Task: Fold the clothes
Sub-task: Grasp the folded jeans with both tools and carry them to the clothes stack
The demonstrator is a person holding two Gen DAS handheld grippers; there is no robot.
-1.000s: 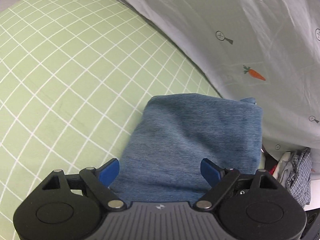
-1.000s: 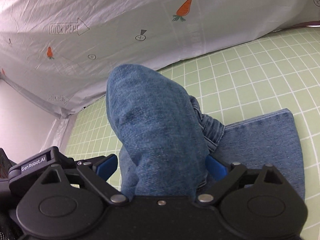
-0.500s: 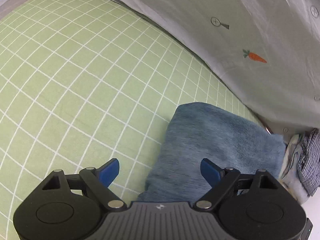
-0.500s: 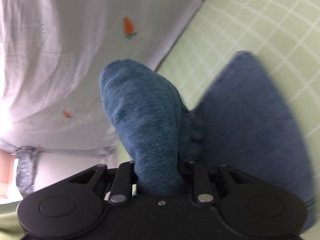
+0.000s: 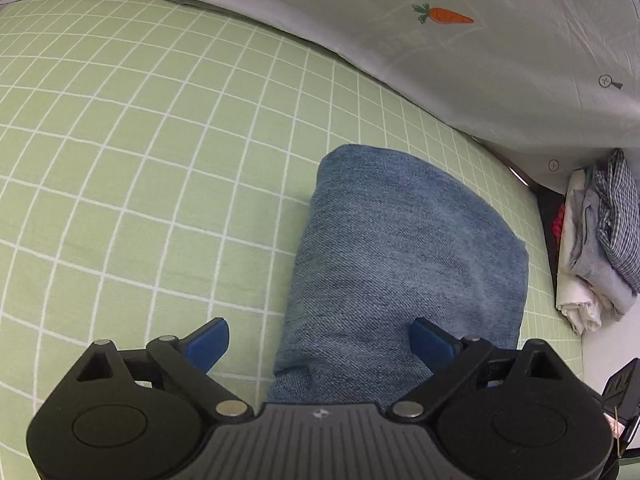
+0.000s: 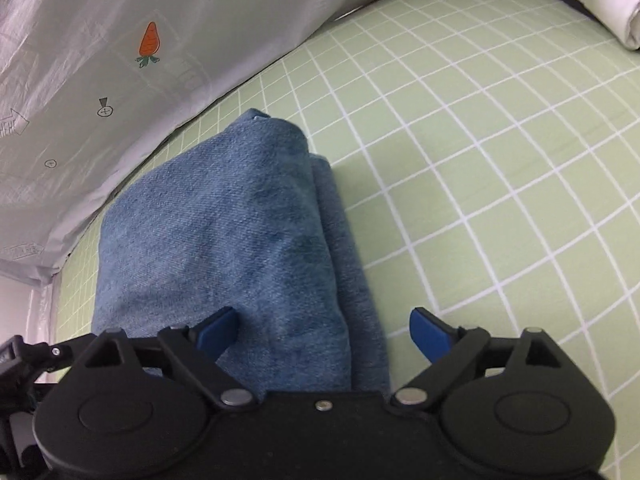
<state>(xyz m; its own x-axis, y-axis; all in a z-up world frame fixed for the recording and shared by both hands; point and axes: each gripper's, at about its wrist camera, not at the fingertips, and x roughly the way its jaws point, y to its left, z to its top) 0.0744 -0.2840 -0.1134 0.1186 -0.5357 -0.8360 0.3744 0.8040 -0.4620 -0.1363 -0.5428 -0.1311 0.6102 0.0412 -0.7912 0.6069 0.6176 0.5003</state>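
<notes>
A folded pair of blue jeans [image 5: 400, 256] lies on the green checked sheet [image 5: 160, 160]. In the right wrist view the same jeans [image 6: 224, 240] form a thick bundle with a lower layer showing along its right side. My left gripper [image 5: 320, 340] hovers open just above the near end of the jeans, its blue fingertips [image 5: 208, 338] spread wide with nothing gripped. My right gripper [image 6: 320, 330] is open too, straddling the near end of the bundle, the left pad over the denim and the right pad over the sheet.
A white sheet printed with carrots [image 5: 480, 40] hangs along the far side of the bed. A stack of folded clothes [image 5: 596, 240], with a checked shirt on top, sits off the bed's right corner; a white roll [image 6: 616, 12] shows in the right wrist view.
My right gripper was shut on a raised fold of the jeans half a second ago; now it is open and the fold lies flat. The left gripper stayed open and shifted left.
</notes>
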